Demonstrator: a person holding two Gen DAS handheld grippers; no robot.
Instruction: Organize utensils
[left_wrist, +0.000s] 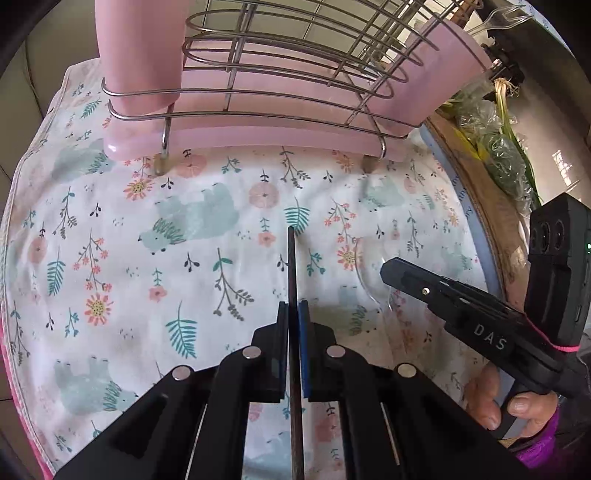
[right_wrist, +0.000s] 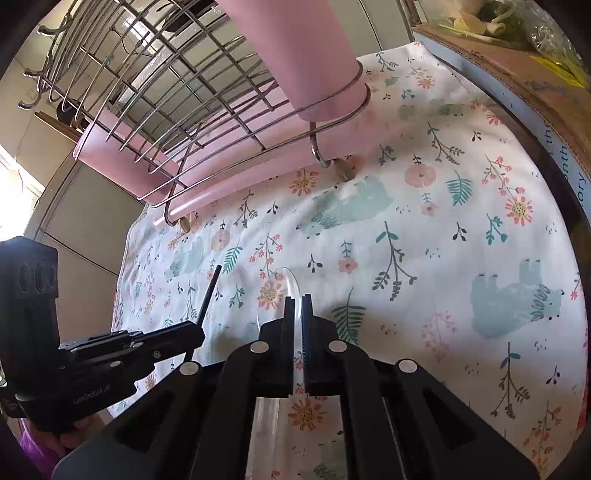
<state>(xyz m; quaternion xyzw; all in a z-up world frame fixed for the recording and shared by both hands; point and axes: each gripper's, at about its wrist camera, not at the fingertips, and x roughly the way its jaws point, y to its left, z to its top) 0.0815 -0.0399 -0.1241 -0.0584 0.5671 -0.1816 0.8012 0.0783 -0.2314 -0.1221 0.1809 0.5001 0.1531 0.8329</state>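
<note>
Your left gripper has its fingers clamped on a thin black stick. The stick runs straight up between them and pokes out toward 12 o'clock, above the cloth. In the right view you see that same gripper low at 8 o'clock, with the stick leaning up and a bit to the right.

The cloth covers the worktop. It is white with flowers, leaves and pale blue bears.

At 12 o'clock in the left view stands a wire rack on a pink tray. Pink cups sit in the rack's wire rings, one at each end. A clear plastic fork sticks up past the cup at 1 o'clock.

Your right gripper has its fingers clamped on a clear plastic utensil. Its rounded end curves out past the fingertips, just over the cloth. You cannot tell if it is a spoon or a fork. In the left view that gripper comes in from 4 o'clock, and the clear utensil shows faintly beside its tip.

A cardboard box with bagged greens sits at the cloth's edge, at 1 o'clock in the right view.
</note>
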